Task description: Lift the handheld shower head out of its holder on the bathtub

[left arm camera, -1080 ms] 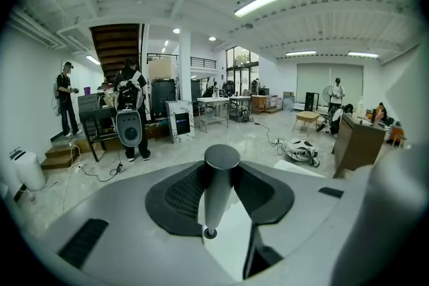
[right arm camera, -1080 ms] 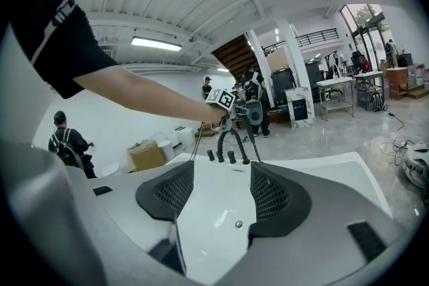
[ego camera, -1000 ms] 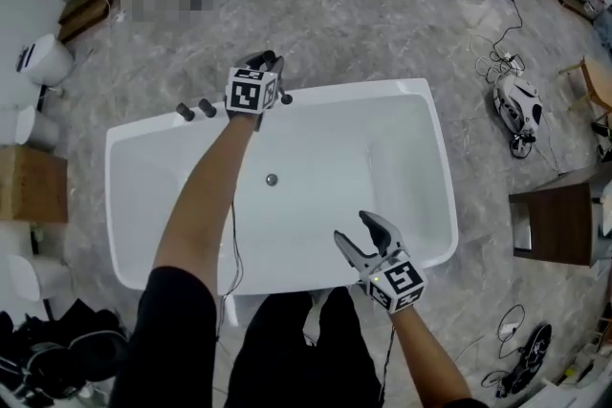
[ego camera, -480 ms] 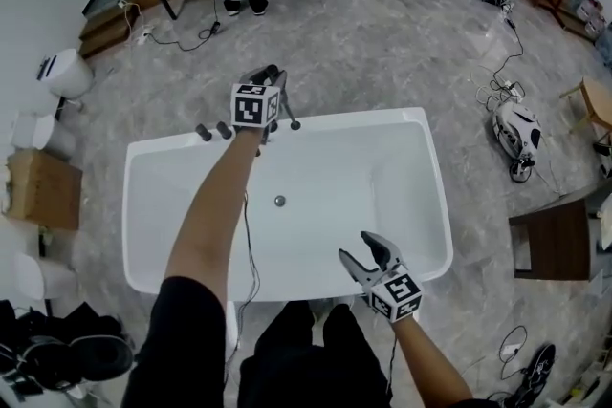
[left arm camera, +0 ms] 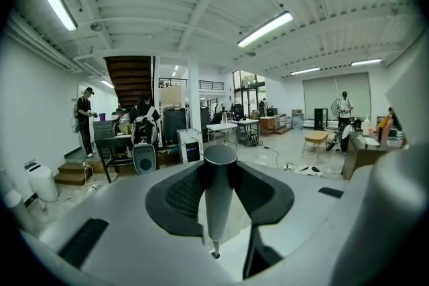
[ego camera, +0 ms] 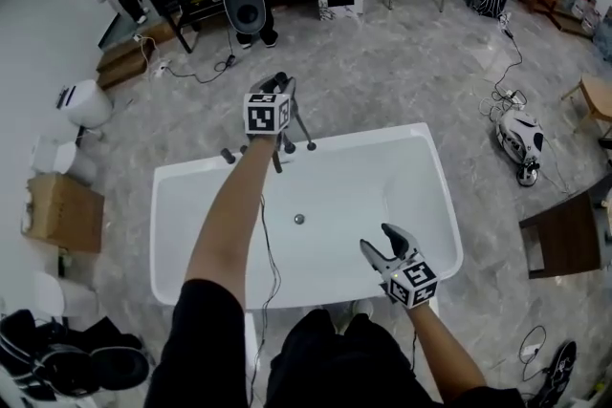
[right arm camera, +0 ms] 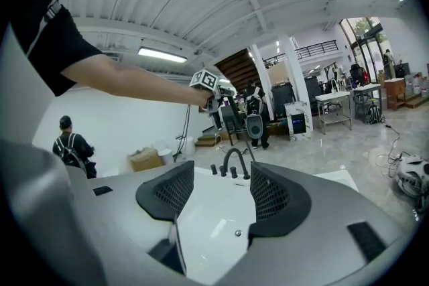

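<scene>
Left gripper view: my left claw [left arm camera: 220, 174] is closed partway round the grey handle of the shower head [left arm camera: 218, 211], which stands upright between its pads. Head view: that claw holds the shower head above the far rim of the bathtub [ego camera: 421, 137]. Right gripper view: my right claw [right arm camera: 218, 194] stands open, holding nothing, over the bathtub.

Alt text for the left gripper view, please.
The left gripper is shut on a slim grey handheld shower head, held upright between its black pads. Behind it stand white tables, a dark staircase and several people.
</scene>
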